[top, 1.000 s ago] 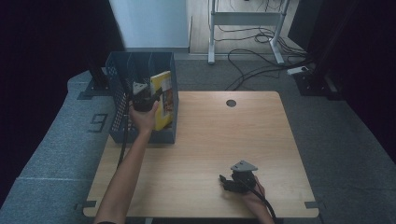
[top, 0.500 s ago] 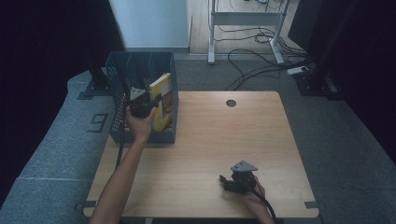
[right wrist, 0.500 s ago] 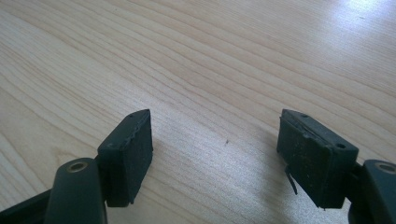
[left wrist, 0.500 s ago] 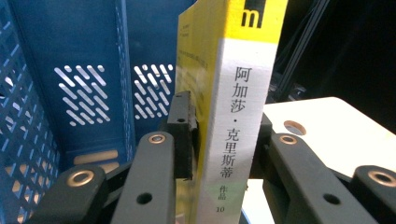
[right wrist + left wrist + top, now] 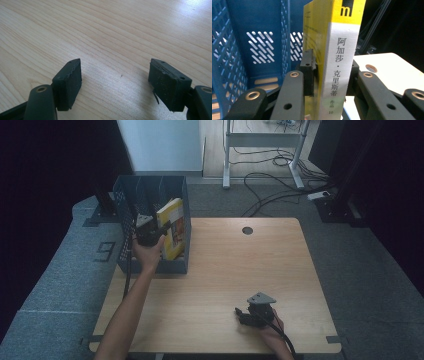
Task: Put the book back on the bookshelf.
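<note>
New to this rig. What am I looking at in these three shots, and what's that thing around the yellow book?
No robot arm here: a person holds a two-jaw hand tool in each hand at a wooden table. The wide shot comes from a fixed camera above the person's side, looking forward and down. The other two come from cameras riding on each tool, looking along its black jaws.

The left tool reaches into the blue slotted file box at the table's left edge. In its own view the jaws sit on either side of a yellow and white book standing upright in the box; they have just been opening, and a small gap shows at the left pad, so the grip looks let go.

The right tool rests low over bare wood near the front edge, jaws wide apart, nothing between them.
</note>
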`<state>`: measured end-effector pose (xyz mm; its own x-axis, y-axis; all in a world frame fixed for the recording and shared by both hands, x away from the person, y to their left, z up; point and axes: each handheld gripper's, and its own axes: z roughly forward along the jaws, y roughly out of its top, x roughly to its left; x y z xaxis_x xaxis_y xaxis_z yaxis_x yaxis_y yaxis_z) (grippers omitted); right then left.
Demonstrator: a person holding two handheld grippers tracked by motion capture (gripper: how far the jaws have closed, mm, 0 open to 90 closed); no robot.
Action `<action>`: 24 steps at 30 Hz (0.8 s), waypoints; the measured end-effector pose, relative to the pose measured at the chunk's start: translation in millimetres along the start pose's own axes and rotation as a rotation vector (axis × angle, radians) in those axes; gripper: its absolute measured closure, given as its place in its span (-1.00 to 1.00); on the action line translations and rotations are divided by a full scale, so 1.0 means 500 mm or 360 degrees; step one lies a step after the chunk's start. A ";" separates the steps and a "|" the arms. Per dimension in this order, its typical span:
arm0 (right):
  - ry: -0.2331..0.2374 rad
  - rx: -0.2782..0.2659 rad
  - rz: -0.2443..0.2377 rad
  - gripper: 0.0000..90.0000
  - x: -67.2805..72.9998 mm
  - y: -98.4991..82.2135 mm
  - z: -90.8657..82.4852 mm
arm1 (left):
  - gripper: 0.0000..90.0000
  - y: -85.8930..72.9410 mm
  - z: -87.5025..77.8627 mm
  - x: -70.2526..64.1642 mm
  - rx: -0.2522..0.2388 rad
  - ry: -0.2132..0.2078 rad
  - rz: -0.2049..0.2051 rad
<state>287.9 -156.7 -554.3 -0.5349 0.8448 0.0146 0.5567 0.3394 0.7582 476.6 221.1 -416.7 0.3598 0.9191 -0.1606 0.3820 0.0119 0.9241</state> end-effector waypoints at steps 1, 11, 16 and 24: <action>0.0000 0.0001 -0.0002 -0.42 0.000 0.000 0.000 | 0.57 0.000 -0.001 0.000 0.0004 0.0003 0.0010; -0.0001 0.0001 -0.0002 -0.42 0.000 0.000 0.000 | 0.57 -0.001 -0.008 0.002 0.0049 -0.0016 0.0026; -0.0001 0.0001 -0.0002 -0.42 0.000 0.000 0.000 | 0.54 0.003 -0.001 0.006 0.0043 0.0034 -0.0006; 0.0000 0.0001 -0.0001 -0.42 0.000 0.000 0.000 | 0.56 0.019 0.008 0.015 0.0101 0.0007 -0.0018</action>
<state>287.9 -156.8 -554.3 -0.5352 0.8446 0.0139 0.5565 0.3402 0.7580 486.4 226.6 -410.4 0.3515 0.9207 -0.1694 0.4395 -0.0025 0.8982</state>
